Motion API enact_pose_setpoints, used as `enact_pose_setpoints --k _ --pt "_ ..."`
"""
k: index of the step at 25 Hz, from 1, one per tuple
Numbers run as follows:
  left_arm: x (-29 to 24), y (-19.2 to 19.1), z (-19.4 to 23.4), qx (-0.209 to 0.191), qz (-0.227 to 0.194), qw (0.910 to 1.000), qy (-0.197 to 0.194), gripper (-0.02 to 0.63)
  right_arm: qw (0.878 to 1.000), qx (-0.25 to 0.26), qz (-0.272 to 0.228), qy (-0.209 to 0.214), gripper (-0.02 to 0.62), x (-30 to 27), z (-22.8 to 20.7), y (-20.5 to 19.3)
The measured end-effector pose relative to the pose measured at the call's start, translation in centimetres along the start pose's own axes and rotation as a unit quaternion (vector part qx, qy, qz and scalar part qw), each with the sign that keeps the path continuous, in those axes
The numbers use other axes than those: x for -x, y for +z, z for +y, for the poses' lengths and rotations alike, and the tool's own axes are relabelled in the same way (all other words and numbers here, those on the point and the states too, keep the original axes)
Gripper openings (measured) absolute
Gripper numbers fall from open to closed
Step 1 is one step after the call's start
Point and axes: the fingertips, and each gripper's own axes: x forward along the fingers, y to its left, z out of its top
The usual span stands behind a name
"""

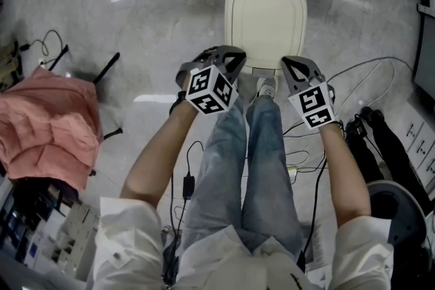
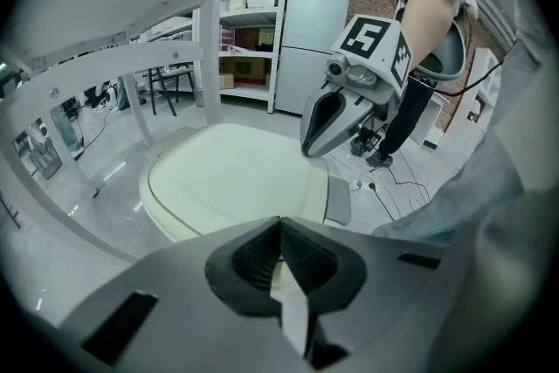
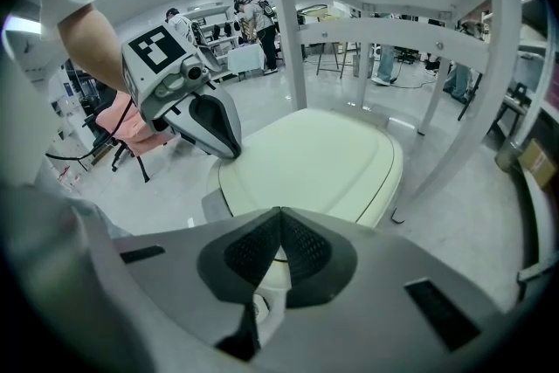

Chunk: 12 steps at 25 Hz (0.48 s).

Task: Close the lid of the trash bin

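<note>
Trash bin lid (image 1: 265,17) down, body mostly hidden; left claw (image 2: 281,223), right claw (image 3: 279,212) closed.

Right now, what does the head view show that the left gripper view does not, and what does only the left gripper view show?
Only the head view: a pink cloth at the left, and the marker cube of the left gripper. Only the left gripper view: a white refrigerator and storage shelves behind the bin. Both: the trash bin's cream lid, lying shut, its grey pedal, and the right gripper with its fingers together.
</note>
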Motion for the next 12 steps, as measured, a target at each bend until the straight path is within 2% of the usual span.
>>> enact_pose_setpoints --k 4,8,12 --pt "0.1 0.1 0.0 -0.004 0.000 1.0000 -0.001 0.026 1.000 -0.002 0.000 0.001 0.018 0.0 0.0 0.1" --pt "0.8 0.6 0.6 0.008 -0.016 0.9997 0.015 0.026 1.000 -0.005 -0.007 0.002 0.018 0.3 0.5 0.4" --pt "2.5 2.0 1.3 0.014 -0.037 0.9984 0.042 0.026 0.999 -0.007 -0.042 -0.012 0.018 2.1 1.0 2.2"
